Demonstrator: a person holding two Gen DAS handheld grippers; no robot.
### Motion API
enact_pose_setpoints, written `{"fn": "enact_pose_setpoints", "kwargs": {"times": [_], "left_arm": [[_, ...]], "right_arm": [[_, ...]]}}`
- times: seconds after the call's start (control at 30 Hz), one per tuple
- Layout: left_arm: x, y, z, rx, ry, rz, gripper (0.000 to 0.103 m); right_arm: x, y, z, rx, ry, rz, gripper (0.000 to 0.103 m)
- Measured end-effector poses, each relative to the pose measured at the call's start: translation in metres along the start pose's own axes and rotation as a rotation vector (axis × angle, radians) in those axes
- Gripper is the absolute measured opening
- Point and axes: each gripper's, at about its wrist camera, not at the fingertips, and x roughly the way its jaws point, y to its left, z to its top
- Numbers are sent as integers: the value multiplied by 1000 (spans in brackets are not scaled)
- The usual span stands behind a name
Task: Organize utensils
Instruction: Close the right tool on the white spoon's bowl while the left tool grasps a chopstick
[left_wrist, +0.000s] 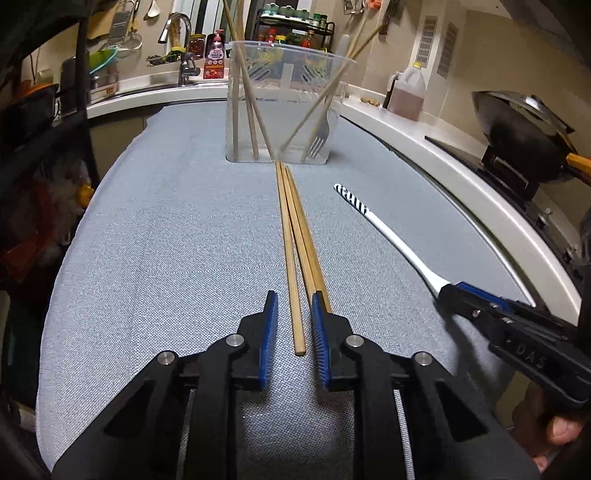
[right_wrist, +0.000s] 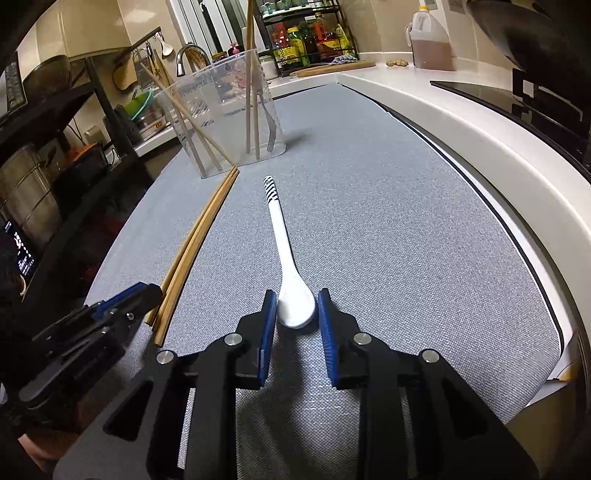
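I have my left gripper (left_wrist: 294, 321) low over the grey cloth-covered worktop (left_wrist: 166, 240), jaws narrowly parted around the near ends of the long wooden chopsticks (left_wrist: 293, 236), whose tips touch the clear plastic utensil tub (left_wrist: 280, 107) at the far edge. They look light, stiff and prone to roll, so I'd pinch near the ends. My right gripper (right_wrist: 297, 314) brackets the bowl of the white ceramic spoon with the striped handle (right_wrist: 284, 251), jaws slightly apart; it looks slick and breakable.

low wrist views; shared mat (left_wrist: 166, 229)
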Motion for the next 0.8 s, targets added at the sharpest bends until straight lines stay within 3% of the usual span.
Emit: {"fn": "enact_pose_setpoints", "kwargs": {"times": [0.3,0.57,0.8], "left_arm": [[-2,-1,-1,24,6,35,7],[-10,8,-6,44,3,98,6],[-12,5,-9,67,-14,107,7]], "right_arm": [[-3,-8,3,47,-28,7,25],[0,-11,1,89,-21,-17,25],[4,9,-6,25,-20,-28,17]]}}
